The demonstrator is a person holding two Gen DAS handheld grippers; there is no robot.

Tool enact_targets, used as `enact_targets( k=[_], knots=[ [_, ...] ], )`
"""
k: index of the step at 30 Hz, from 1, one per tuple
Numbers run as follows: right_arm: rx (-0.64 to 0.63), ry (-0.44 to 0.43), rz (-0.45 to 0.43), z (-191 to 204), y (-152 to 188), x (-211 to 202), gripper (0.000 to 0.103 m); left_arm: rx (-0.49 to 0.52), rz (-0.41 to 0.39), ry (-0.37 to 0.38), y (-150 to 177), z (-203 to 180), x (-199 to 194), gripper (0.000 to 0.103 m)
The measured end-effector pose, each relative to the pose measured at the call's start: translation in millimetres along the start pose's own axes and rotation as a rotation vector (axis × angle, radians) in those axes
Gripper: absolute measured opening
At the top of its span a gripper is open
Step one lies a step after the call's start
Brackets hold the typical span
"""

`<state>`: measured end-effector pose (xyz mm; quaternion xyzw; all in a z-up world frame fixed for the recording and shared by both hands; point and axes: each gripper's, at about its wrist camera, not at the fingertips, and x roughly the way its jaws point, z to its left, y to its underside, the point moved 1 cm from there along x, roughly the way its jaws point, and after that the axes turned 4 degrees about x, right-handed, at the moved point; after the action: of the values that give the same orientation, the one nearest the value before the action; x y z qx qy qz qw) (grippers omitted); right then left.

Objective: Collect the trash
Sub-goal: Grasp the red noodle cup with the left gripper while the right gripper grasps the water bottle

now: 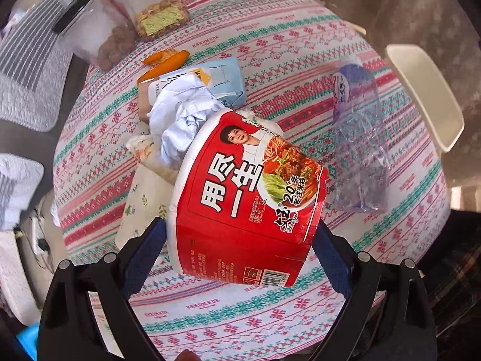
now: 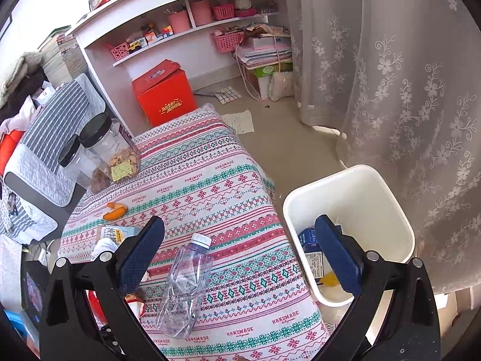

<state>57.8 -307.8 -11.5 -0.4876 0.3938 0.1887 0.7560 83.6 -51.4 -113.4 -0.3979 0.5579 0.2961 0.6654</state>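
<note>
The left gripper (image 1: pixel 240 240) pinches a red noodle cup (image 1: pixel 240 198) between its jaws, above the table (image 1: pixel 270 316). The cup looks light and crushable; its sidewalls suit a gentle grip. Beyond the cup, crumpled paper (image 1: pixel 183 120) hides other litter. The right gripper (image 2: pixel 237 252) hangs spread, empty, above a bottle (image 2: pixel 186 285); the bin (image 2: pixel 375 186) stands right of the table.

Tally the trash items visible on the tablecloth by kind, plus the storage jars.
Red noodle cup: 1
Crushed clear bottle: 1
Crumpled white paper: 1
Light-blue carton: 1
Orange peel pieces: 2
Black-lidded jars: 2
Total: 8
</note>
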Motion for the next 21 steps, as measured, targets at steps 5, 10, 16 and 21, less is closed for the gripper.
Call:
enact_targets(
  k=[5, 10, 16, 21],
  knots=[
    [0.001, -0.018, 0.028, -1, 4, 2, 0.096, -0.309, -0.159, 0.26, 30, 28, -32, 0.09],
    [-0.025, -0.033, 0.103, 5, 15, 17, 0.096, -0.565, -0.337, 0.537, 67, 59, -59, 0.09],
    [-0.051, -0.032, 0.25, 19, 45, 53, 0.096, -0.74, -0.595, 0.818, 99, 96, -83, 0.09],
    [-0.021, -0.02, 0.374, 34, 74, 95, 0.096, -0.785, -0.671, 0.892, 98, 116, -90, 0.09]
  ],
)
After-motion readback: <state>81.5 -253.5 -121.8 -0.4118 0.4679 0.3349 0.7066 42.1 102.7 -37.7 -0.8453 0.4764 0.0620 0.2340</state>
